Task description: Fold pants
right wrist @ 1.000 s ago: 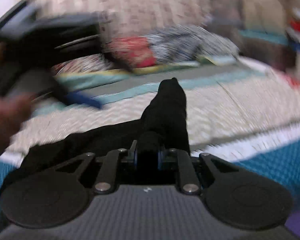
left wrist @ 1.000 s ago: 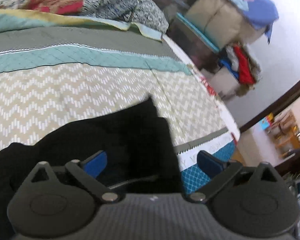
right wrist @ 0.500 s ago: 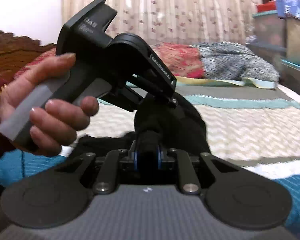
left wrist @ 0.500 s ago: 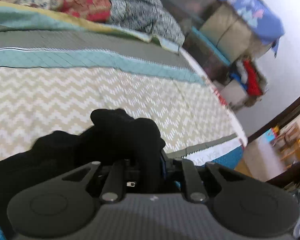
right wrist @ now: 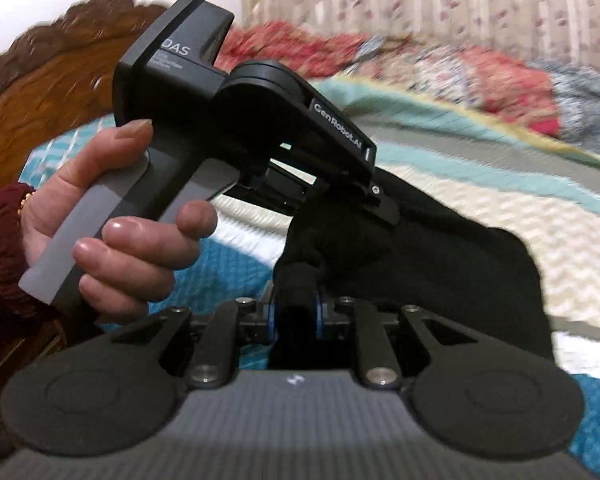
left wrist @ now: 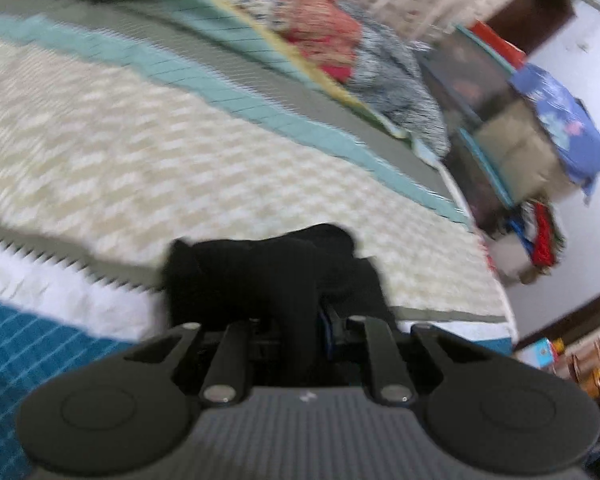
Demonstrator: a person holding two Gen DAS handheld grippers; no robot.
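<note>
The black pants (left wrist: 260, 276) hang bunched from both grippers above the bed. My left gripper (left wrist: 300, 320) is shut on a wad of the black cloth, which hides its fingertips. My right gripper (right wrist: 296, 300) is shut on another fold of the pants (right wrist: 440, 256); only the blue edges of its pads show. In the right wrist view the left gripper's body, held by a hand (right wrist: 112, 216), sits just ahead and to the left, clamped on the same cloth. The rest of the pants drapes down to the right.
The bed carries a quilt with cream zigzag (left wrist: 140, 152), teal stripes and a blue patterned edge (left wrist: 28, 344). Patterned pillows (left wrist: 324, 40) lie at the head by a carved wooden headboard (right wrist: 48, 80). Stacked boxes and clothes (left wrist: 520, 152) stand beside the bed.
My left gripper went from open to shut on the pants. Both grippers have lifted the cloth and swung left; the left gripper now sits close in front of the right one.
</note>
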